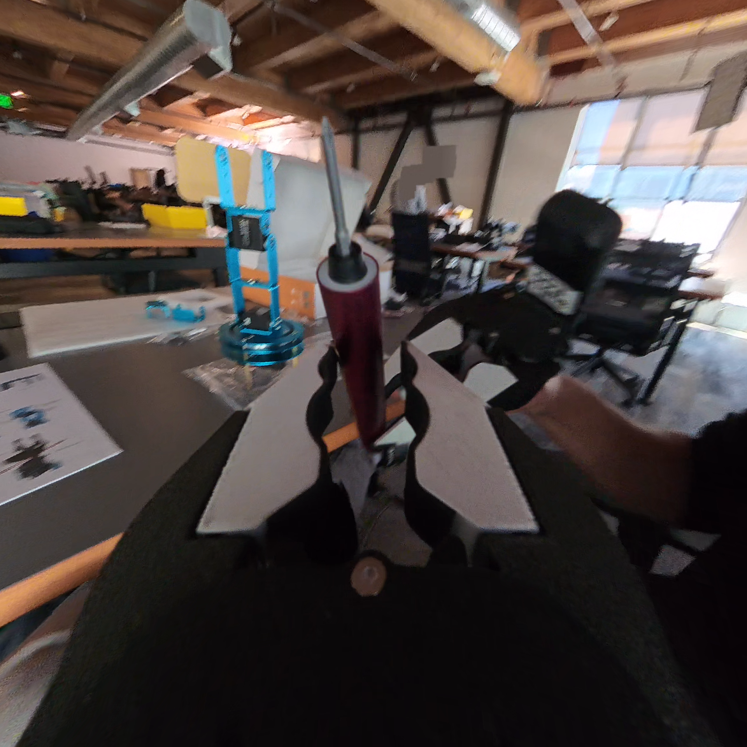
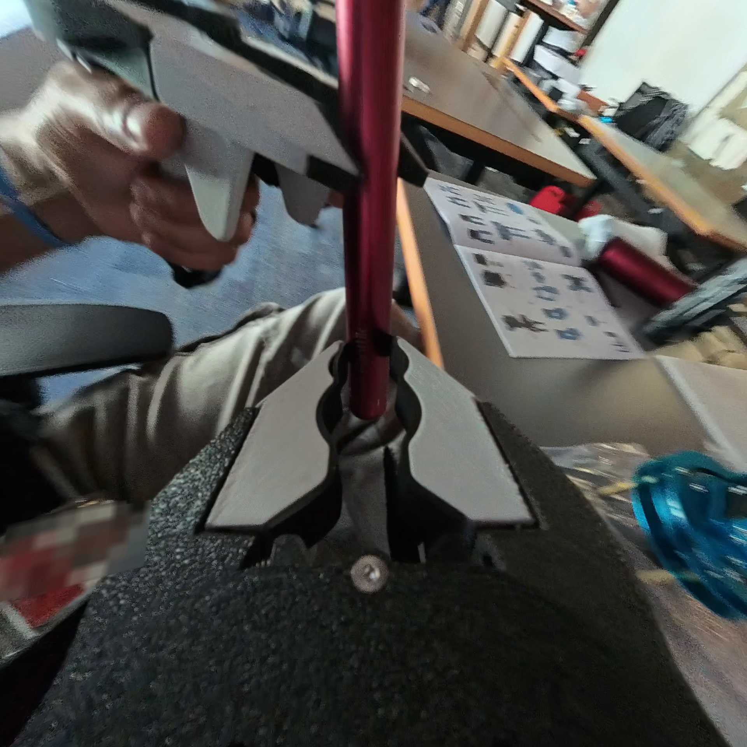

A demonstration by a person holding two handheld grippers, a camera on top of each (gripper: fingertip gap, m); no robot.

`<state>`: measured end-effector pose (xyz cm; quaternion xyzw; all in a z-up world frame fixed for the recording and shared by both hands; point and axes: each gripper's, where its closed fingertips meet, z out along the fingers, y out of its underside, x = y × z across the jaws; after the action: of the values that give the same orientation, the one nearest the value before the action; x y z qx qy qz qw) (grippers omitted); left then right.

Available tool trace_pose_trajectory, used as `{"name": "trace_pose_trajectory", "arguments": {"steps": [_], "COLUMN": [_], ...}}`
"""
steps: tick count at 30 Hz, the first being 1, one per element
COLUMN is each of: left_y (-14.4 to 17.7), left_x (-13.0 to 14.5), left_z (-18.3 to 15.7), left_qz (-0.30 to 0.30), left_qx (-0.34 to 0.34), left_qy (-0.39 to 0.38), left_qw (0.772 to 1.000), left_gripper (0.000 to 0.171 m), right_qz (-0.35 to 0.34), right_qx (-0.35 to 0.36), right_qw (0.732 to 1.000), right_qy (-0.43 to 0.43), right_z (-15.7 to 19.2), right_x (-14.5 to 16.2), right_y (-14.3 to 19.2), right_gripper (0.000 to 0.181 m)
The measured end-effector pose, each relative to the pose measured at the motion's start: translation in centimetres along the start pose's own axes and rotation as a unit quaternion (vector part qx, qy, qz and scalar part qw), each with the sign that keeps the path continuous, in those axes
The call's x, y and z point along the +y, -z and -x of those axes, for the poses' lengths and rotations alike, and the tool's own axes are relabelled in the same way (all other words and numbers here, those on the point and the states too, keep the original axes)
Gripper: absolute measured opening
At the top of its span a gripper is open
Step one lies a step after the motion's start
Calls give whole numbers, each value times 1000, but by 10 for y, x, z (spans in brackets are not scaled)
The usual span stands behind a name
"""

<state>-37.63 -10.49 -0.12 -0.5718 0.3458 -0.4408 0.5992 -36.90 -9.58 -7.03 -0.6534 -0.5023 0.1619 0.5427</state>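
2 tools grip 1 red-handled screwdriver (image 1: 355, 335) at frame centre: left tool (image 1: 368, 355) closed on its handle, right tool (image 2: 367, 355) clamped on its butt end, above the worktop (image 1: 141, 388), blue frame (image 1: 252, 258) beyond.

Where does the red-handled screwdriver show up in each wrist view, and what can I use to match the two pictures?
Left wrist view: the red-handled screwdriver stands centre frame, metal shaft pointing up, handle between the left gripper fingers.
Right wrist view: its handle runs vertically down the centre, lower end between the right gripper fingers.
Shared landmark: the blue metal assembly on the table.
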Motion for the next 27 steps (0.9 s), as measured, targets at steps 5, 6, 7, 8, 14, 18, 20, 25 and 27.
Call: {"name": "trace_pose_trajectory", "arguments": {"steps": [5,6,7,8,14,18,20,25,27], "left_y": [15,17,18,19,21,11,4,-9,-15], "left_x": [14,15,16,17,36,36,30,13,6], "left_z": [6,3,1,-1,0,-10,-14,-27,-33], "left_qz": [43,43,43,40,49,24,-10,-94,-118], "left_qx": [-20,-8,0,7,53,114,143,187,188], "left_qy": [-9,4,18,34,142,221,257,244,219], "left_qw": [999,999,999,999,987,968,956,947,950], "left_gripper": [24,23,23,23,25,21,21,20,20], "right_qz": [54,56,59,64,82,58,4,-150,-243], "right_qx": [124,137,146,159,200,218,236,131,-9], "right_qw": [979,974,968,960,936,923,921,980,952], "right_qy": [150,173,195,220,278,312,310,5,-184], "right_z": [-4,-4,-2,-2,1,-1,-7,-25,-15], "right_x": [-1,-2,-2,-2,5,5,-1,9,11], "right_y": [5,8,10,11,28,46,60,98,110], "right_gripper": [19,19,19,19,19,20,22,52,56]}}
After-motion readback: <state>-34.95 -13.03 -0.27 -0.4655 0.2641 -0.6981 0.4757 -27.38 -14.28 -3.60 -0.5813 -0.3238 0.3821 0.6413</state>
